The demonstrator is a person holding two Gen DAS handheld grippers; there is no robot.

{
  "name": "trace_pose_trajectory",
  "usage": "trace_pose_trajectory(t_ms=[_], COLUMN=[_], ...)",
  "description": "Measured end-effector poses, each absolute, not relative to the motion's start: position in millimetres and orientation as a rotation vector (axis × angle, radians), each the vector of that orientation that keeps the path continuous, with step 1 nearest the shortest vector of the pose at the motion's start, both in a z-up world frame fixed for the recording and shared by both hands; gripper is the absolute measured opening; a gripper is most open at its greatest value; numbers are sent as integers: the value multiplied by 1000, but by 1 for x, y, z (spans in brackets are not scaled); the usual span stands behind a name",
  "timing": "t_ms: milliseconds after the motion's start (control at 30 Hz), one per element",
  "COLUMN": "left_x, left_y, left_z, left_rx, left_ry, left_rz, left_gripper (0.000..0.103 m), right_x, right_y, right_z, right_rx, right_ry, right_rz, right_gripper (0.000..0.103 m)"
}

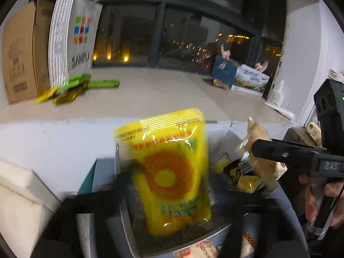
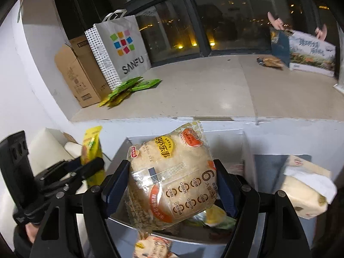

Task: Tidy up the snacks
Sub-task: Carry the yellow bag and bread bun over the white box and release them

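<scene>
My left gripper (image 1: 172, 195) is shut on a yellow snack pouch (image 1: 169, 172) with an orange ring print, held upright above a grey bin (image 1: 129, 225). It also shows in the right wrist view (image 2: 91, 150) at the left. My right gripper (image 2: 172, 185) is shut on a clear rice cracker pack (image 2: 172, 182) with orange labels, held over the same bin (image 2: 120, 152). In the left wrist view the right gripper (image 1: 255, 148) holds that cracker pack (image 1: 258, 150) at the right. More snacks (image 1: 243, 176) lie in the bin.
A stone window ledge (image 2: 193, 90) lies ahead with green and yellow packets (image 2: 129, 88), a SANFU paper bag (image 2: 122, 49) and a cardboard box (image 2: 77, 75) at its left, printed boxes (image 2: 311, 53) at its right. A tissue pack (image 2: 305, 189) sits at the right.
</scene>
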State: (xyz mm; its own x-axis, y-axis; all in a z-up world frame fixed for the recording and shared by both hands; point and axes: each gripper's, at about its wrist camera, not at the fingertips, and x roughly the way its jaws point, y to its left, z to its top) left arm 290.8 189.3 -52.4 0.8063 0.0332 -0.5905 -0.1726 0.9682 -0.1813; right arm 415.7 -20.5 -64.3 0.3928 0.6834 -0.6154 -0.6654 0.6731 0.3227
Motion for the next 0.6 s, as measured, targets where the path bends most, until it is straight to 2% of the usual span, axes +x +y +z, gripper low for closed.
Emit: trace_pose_trajectory(t_ms=[33,100,233,600], left_x=[286,282,278,227], left_y=[191,191,188,149], left_z=[-52,-50,-46,-23], left_rx=[-235,-210,-204,-175], left_ry=[595,582,600,541], left_rz=[121,138,143,105], left_gripper=[103,103,103,103], right_x=[417,417,411,364], right_y=[-19,-17,-23,-63], right_z=[-66,-69,-71,-42], right_rx=[26,-6,-68,-24], right_ry=[807,795,762,651], right_rz=[870,853,826,903], right_gripper=[92,103,103,103])
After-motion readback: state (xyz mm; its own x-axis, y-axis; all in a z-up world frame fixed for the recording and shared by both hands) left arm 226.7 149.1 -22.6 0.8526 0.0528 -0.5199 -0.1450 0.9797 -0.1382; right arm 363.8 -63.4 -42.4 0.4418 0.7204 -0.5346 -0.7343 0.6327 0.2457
